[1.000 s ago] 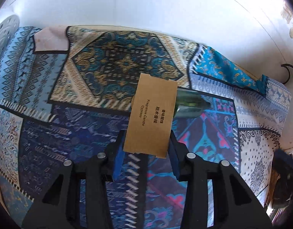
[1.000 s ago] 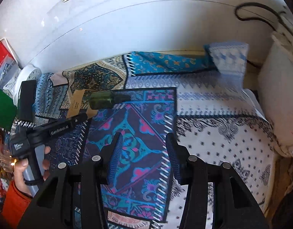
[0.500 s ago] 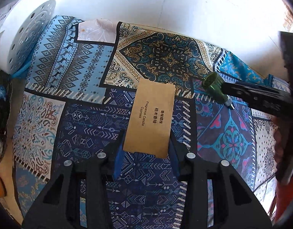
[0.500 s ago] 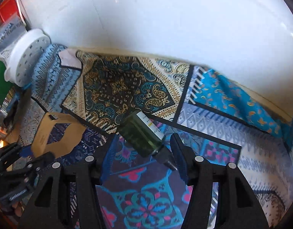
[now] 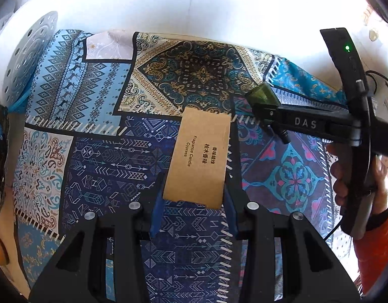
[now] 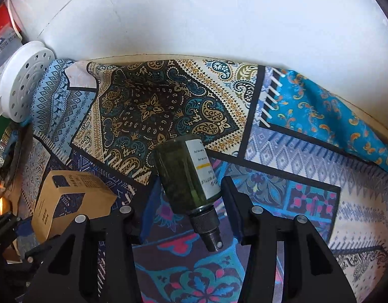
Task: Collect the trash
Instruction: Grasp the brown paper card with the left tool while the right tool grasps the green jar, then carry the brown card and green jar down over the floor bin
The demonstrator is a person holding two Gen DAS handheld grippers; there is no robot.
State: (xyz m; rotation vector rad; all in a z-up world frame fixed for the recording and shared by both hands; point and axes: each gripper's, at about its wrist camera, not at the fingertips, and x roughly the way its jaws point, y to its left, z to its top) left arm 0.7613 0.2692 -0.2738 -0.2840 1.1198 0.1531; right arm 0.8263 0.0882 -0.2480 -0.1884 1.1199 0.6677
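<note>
My left gripper is shut on a flat brown cardboard candle box and holds it above the patterned cloth. The box also shows at the lower left of the right wrist view. My right gripper is shut on a dark green glass bottle with a white label, its black nozzle pointing toward the camera. In the left wrist view the right gripper is at the right, with the bottle's base sticking out of it.
A white perforated bin stands at the far left against the white wall; it also shows in the left wrist view. The person's hand and orange sleeve are at the right.
My right gripper has closed on the green bottle and lifted it off the cloth. My left gripper has swung left with the box still in it.
</note>
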